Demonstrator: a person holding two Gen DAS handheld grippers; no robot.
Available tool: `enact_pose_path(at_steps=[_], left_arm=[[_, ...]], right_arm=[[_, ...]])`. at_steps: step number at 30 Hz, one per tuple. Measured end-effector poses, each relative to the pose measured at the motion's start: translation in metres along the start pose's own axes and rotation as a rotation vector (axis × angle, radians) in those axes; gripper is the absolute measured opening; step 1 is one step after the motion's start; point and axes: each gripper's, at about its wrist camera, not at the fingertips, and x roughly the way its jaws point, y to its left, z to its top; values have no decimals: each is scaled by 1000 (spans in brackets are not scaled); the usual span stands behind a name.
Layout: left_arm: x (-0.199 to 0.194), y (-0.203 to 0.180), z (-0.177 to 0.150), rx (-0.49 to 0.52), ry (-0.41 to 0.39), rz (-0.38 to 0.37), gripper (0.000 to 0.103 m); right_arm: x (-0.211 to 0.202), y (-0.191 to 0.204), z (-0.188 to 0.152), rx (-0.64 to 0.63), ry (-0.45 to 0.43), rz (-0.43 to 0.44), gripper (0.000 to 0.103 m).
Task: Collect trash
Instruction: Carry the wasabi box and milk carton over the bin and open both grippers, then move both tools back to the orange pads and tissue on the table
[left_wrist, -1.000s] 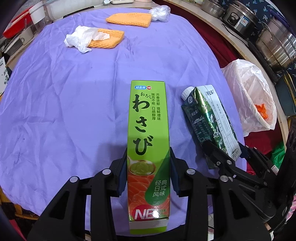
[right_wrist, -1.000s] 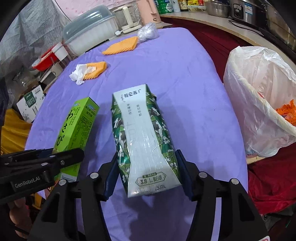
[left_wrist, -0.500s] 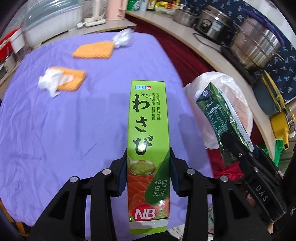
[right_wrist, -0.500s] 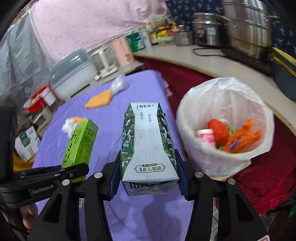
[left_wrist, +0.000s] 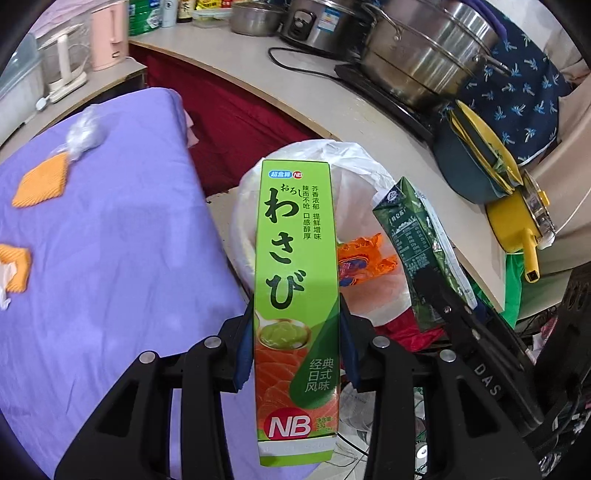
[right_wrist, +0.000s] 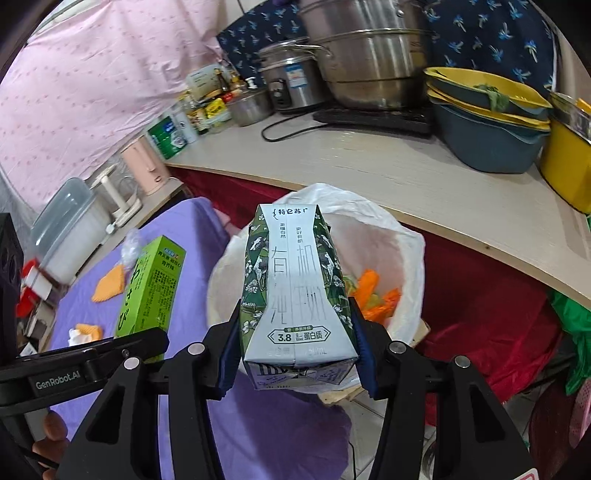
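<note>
My left gripper (left_wrist: 297, 343) is shut on a tall green wasabi box (left_wrist: 295, 258), gripped low on its sides. The box stands upright in front of a bin lined with a white bag (left_wrist: 354, 162). My right gripper (right_wrist: 295, 343) is shut on a green and white milk carton (right_wrist: 295, 288), held over the near rim of the same bag (right_wrist: 388, 236). Orange wrappers (left_wrist: 364, 258) lie inside the bin. The carton (left_wrist: 417, 240) shows to the right of the box in the left wrist view. The wasabi box (right_wrist: 151, 288) shows at the left in the right wrist view.
The purple-clothed table (left_wrist: 110, 258) at the left carries orange cloths (left_wrist: 40, 181), a crumpled plastic wrap (left_wrist: 83, 133) and a white tissue. A curved counter (right_wrist: 406, 177) behind the bin holds steel pots (left_wrist: 417, 48), stacked basins (right_wrist: 487, 110) and bottles. Red cloth hangs below it.
Both grippers have swung right and upward off the table with their loads. The bin has come from the right edge to directly ahead of them. Both grips are unchanged.
</note>
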Motion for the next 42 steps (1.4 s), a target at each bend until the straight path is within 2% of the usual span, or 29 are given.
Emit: enact_pose_path(at_steps=[11,13,17,19,32,42], left_arm=[[48,-23,23,72,43,9,38],[51,-24,25,69,39,29,45],[46,-18,27,55,7,56,58],[41,-16,27,48,-11,65,67],[12,-4,22,29,-79,109,67],[-13,39,10,-56,-111,146,71]], right_arm=[[31,-17,6,61,34,-36,51],[32,-18,8,75,21,-46,52],[22,-18,12,91,-26,-42,63],[18,-17,14,92,-38,-37,63],[-1,9,18,53,-68,-8,67],[-5,44,13,10,-63,33,69]])
